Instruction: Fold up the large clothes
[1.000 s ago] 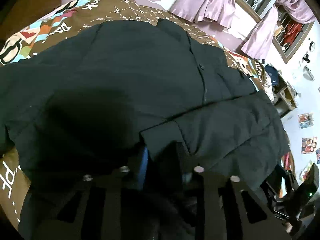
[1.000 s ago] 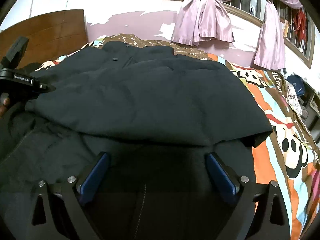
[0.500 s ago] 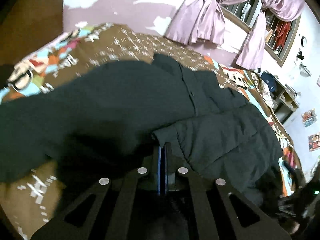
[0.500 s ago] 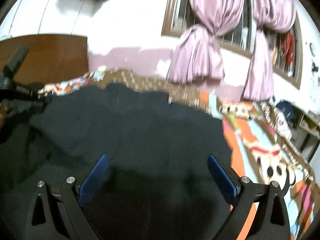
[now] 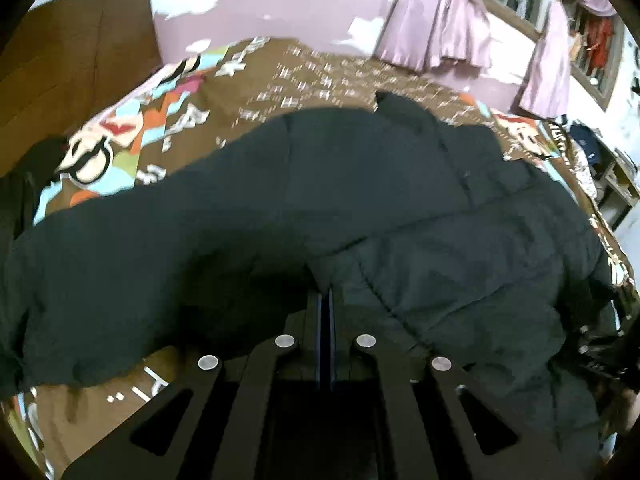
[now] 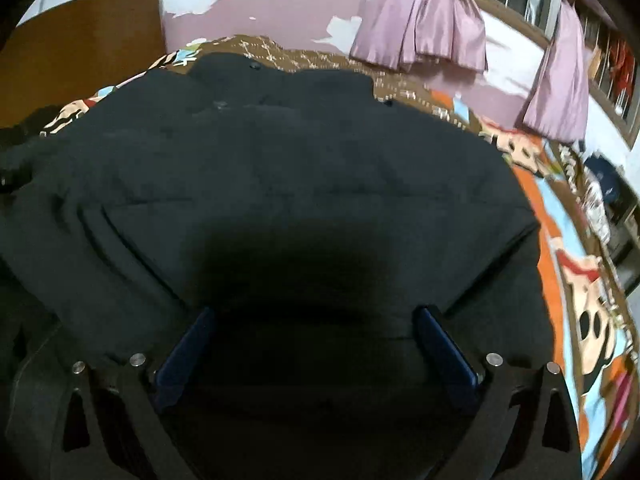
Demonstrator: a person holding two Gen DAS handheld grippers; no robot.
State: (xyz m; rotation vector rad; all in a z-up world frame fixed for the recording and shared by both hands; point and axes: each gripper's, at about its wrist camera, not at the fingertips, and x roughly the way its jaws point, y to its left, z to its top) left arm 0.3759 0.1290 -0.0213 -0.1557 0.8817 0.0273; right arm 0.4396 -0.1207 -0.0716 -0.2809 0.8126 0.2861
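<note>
One black jacket (image 5: 360,208) lay spread across the patterned bedspread (image 5: 280,80). The left gripper (image 5: 325,300) was clamped on a jacket fold; the right gripper (image 6: 316,320) stood apart above the jacket, gripping nothing, below two pink curtains (image 6: 420,20).

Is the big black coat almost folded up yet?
Not yet, only started. The black coat lies spread on the patterned bedspread, and one sleeve looks already laid across its front. Right now the left tool is shut, seemingly pinching that sleeve's cuff. The right tool hovers open over the coat, holding nothing. The other sleeve and folding the body are left.
</note>
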